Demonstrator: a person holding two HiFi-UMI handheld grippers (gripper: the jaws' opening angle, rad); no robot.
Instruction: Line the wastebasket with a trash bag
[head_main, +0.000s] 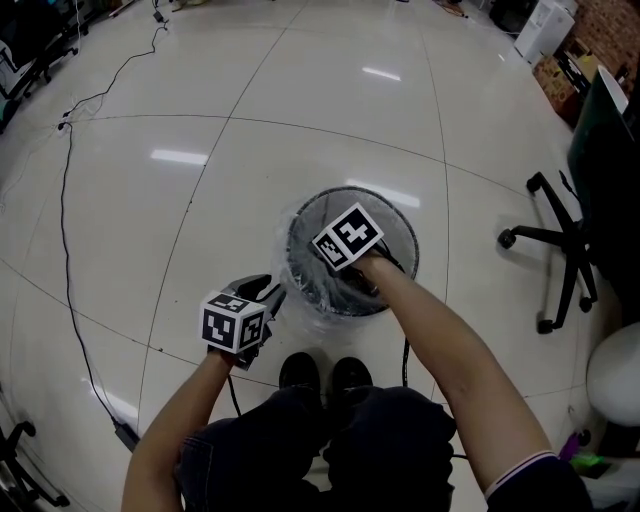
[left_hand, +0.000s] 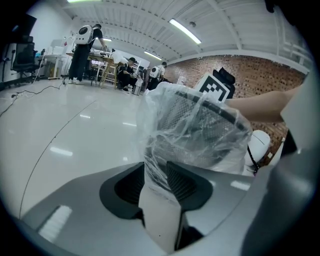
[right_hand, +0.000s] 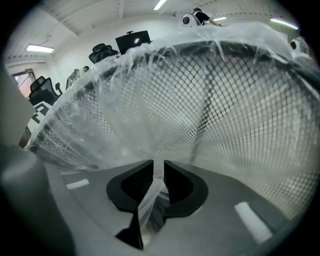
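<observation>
A round black mesh wastebasket (head_main: 402, 228) stands on the floor just ahead of the person's feet, with a clear trash bag (head_main: 292, 228) draped over its rim and down inside. My left gripper (head_main: 268, 293) is outside the basket at its near left, and in the left gripper view it (left_hand: 156, 171) is shut on a bunch of the bag (left_hand: 165, 125) next to the mesh wall (left_hand: 210, 117). My right gripper (head_main: 365, 285) reaches down inside the basket. In the right gripper view its jaws (right_hand: 158, 172) stand slightly apart, with a thin strand of bag film (right_hand: 152, 197) running loosely between them. Lined mesh (right_hand: 240, 110) fills that view.
A black office chair (head_main: 562, 250) stands to the right, with a white rounded object (head_main: 616, 376) nearer. A cable (head_main: 64, 230) runs along the floor at the left. The person's shoes (head_main: 325, 372) are close behind the basket. Boxes (head_main: 545, 30) stand at the far right. People (left_hand: 85, 47) work at distant tables.
</observation>
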